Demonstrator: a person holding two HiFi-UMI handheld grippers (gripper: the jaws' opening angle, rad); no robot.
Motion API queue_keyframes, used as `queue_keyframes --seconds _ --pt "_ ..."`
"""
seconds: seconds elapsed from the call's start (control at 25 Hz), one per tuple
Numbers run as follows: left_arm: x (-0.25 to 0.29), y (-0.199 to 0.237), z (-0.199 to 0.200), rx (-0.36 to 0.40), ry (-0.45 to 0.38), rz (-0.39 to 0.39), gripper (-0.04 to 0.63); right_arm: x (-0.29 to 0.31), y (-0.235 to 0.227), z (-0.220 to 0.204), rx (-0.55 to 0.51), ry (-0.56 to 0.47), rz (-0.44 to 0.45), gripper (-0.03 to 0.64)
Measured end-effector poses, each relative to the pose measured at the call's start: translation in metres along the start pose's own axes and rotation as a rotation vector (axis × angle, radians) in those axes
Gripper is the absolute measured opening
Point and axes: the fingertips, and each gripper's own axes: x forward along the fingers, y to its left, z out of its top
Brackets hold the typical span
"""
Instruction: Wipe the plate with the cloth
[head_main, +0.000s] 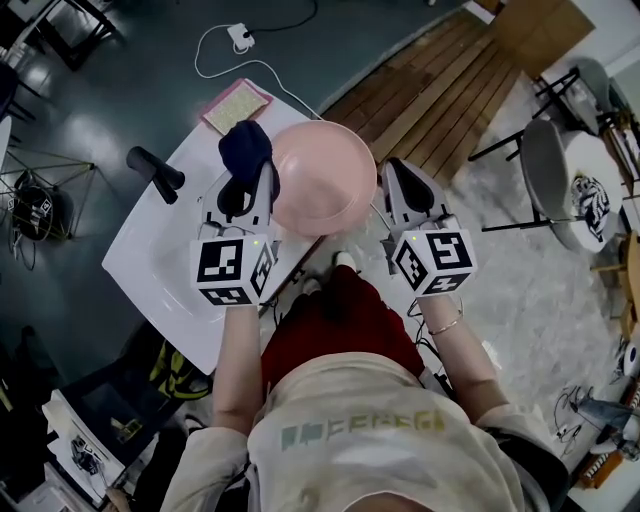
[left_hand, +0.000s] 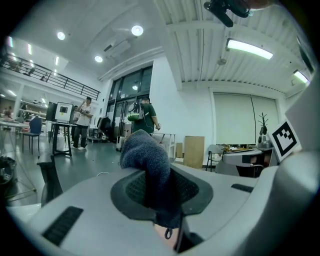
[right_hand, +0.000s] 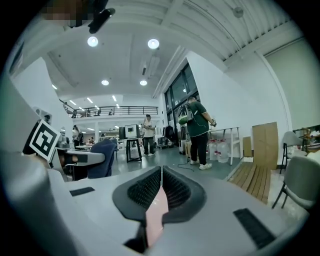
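A pink plate (head_main: 322, 178) is held up above the white table (head_main: 150, 250), its rim clamped in my right gripper (head_main: 392, 192). In the right gripper view the plate's thin pink edge (right_hand: 156, 212) runs between the shut jaws of that gripper (right_hand: 161, 186). My left gripper (head_main: 252, 190) is shut on a dark blue cloth (head_main: 246, 150), which bunches up beside the plate's left rim. The left gripper view shows the cloth (left_hand: 150, 165) standing out from the gripper's (left_hand: 161, 192) jaws. Both grippers point upward, away from the floor.
A black cylindrical object (head_main: 155, 168) and a pink patterned mat (head_main: 236, 104) lie on the table. A white cable with a plug (head_main: 238, 40) trails on the dark floor. Wooden decking (head_main: 440, 90) and chairs (head_main: 555, 170) are at the right. People (right_hand: 200, 130) stand in the hall.
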Motion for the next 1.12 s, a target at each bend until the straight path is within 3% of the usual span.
queue_keyframes --seconds 0.72,1.12 --pt "-0.065 -0.027 0.004 0.009 -0.04 -0.029 0.08 -0.069 0.044 0.026 -0.035 -0.096 0.008 0.037" --pt "-0.087 -0.037 0.003 0.009 -0.041 -0.021 0.08 -0.094 0.048 0.024 -0.044 -0.1 0.008 0.037"
